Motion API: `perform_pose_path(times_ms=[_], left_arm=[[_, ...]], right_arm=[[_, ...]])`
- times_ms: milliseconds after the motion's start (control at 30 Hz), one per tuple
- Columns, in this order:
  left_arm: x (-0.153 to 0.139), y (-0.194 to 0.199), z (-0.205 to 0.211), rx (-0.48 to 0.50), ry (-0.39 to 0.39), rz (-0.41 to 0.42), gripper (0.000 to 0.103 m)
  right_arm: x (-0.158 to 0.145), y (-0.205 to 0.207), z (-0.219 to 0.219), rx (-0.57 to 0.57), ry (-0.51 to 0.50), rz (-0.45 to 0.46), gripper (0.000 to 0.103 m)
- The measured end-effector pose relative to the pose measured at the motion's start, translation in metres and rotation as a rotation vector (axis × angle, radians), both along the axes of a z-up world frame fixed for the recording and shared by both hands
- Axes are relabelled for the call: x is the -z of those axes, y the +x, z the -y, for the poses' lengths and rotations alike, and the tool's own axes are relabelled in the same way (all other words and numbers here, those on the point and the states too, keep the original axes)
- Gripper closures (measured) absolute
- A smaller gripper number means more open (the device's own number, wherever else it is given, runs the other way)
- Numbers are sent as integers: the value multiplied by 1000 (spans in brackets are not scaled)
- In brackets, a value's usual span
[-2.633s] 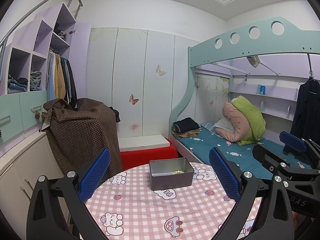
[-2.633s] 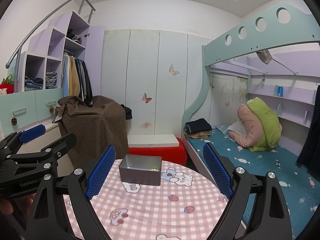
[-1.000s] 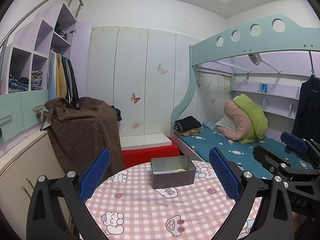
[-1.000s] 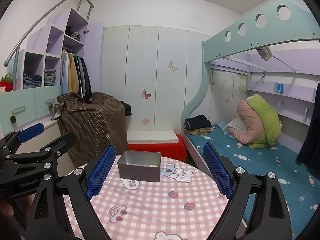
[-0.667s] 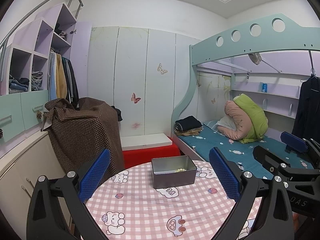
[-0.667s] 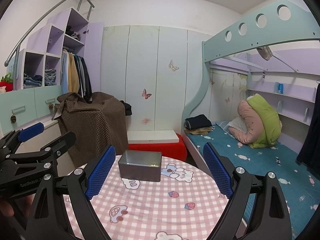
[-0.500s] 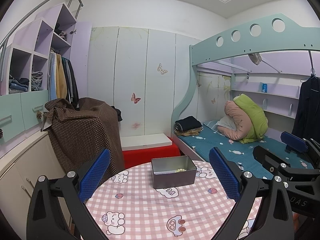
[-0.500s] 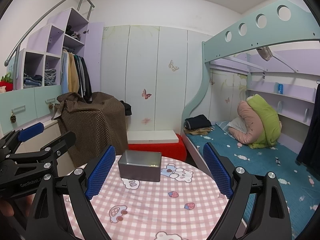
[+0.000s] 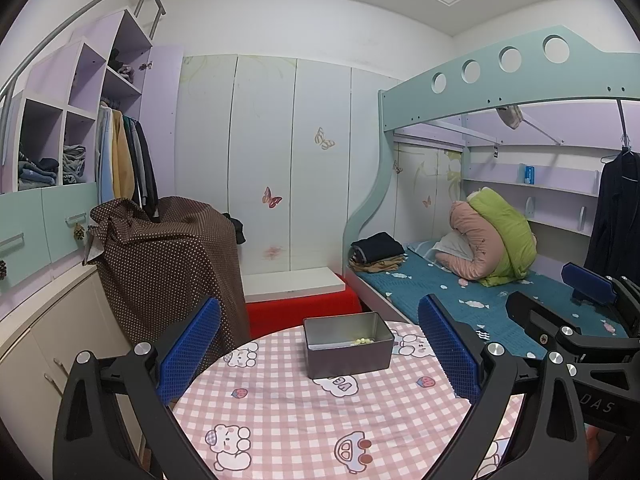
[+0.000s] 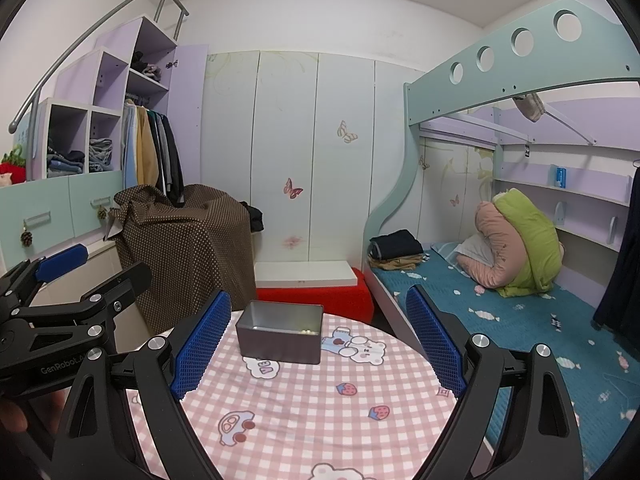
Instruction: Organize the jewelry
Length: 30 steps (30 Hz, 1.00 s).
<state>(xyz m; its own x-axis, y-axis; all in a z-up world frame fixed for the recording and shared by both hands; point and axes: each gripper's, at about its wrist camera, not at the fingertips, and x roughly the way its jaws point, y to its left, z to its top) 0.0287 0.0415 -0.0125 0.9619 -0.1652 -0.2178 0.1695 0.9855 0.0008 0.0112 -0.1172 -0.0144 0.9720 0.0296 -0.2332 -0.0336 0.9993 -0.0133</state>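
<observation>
Pink checked cloth over round counter [image 9: 304,420]. Left gripper [image 9: 320,354] at 9 o'clock, released, empty. Grey rectangular metal tin [image 9: 347,345] at 12 o'clock near far edge, small pale beads [image 9: 363,341] inside. Right gripper [image 10: 318,346] at 3 o'clock, released, empty.

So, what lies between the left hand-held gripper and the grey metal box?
Only bare pink checked tablecloth separates the left hand-held gripper from the metal box, as the left wrist view shows.
</observation>
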Motion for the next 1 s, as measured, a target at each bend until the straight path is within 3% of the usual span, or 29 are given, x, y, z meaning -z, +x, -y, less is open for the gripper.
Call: perform_pose_path(times_ms=[267,1000], left_arm=[[-3,-4,-1,-26,28,44,7],[-3,2,-1,-20,33,14,7]], right_arm=[[-1,0,0,0,0,-1,17],[-2,0,-1,-1,-4,-7,17]])
